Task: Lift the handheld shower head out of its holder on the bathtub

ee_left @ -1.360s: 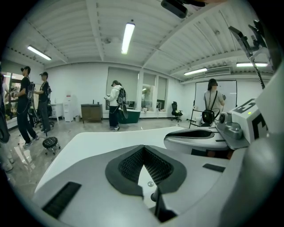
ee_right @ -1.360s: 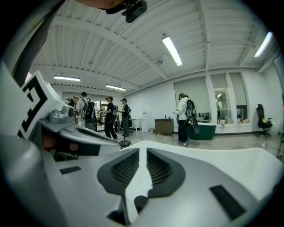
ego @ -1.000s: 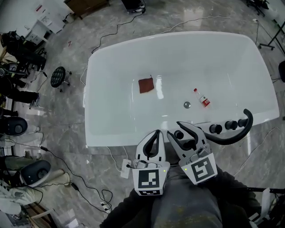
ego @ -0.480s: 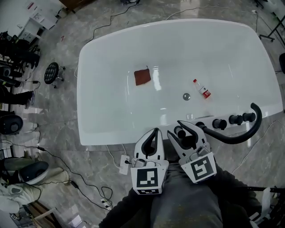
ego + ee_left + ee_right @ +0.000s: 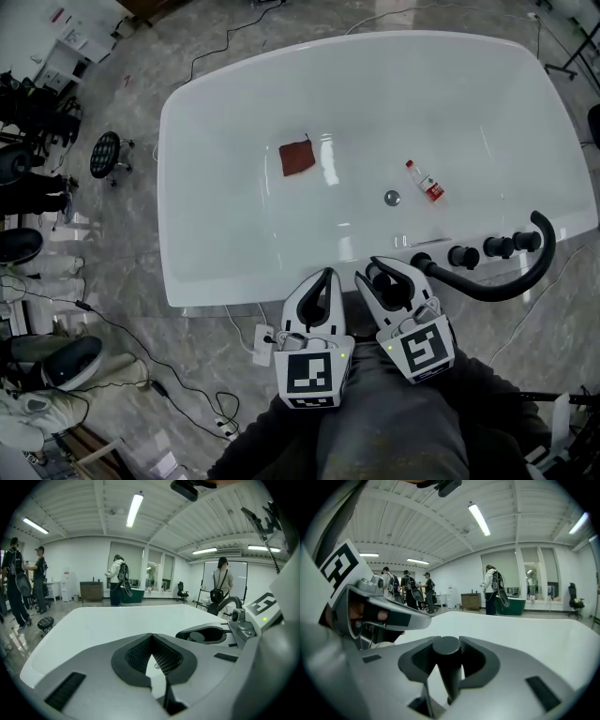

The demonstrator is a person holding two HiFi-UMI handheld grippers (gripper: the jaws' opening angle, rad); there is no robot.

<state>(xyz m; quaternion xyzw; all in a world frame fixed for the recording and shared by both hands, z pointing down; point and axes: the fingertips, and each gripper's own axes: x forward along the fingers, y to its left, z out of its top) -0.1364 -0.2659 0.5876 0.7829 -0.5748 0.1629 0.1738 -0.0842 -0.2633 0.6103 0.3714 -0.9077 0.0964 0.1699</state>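
My right claw (image 5: pixel 387 274) has just been narrowing around the shower head (image 5: pixel 446 665), which stands upright at the bathtub (image 5: pixel 225 281) rim, not lifted yet. It's flanked but not pinched. My left claw (image 5: pixel 324 279) is pressed together, empty. Squeeze next, then lift, I reckon.

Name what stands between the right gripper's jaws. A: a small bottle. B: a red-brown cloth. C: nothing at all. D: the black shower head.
D: the right gripper view shows the black shower head upright between the jaws of the right gripper, which have just been closing, with a gap left beside it; the small bottle and red-brown cloth lie in the bathtub.
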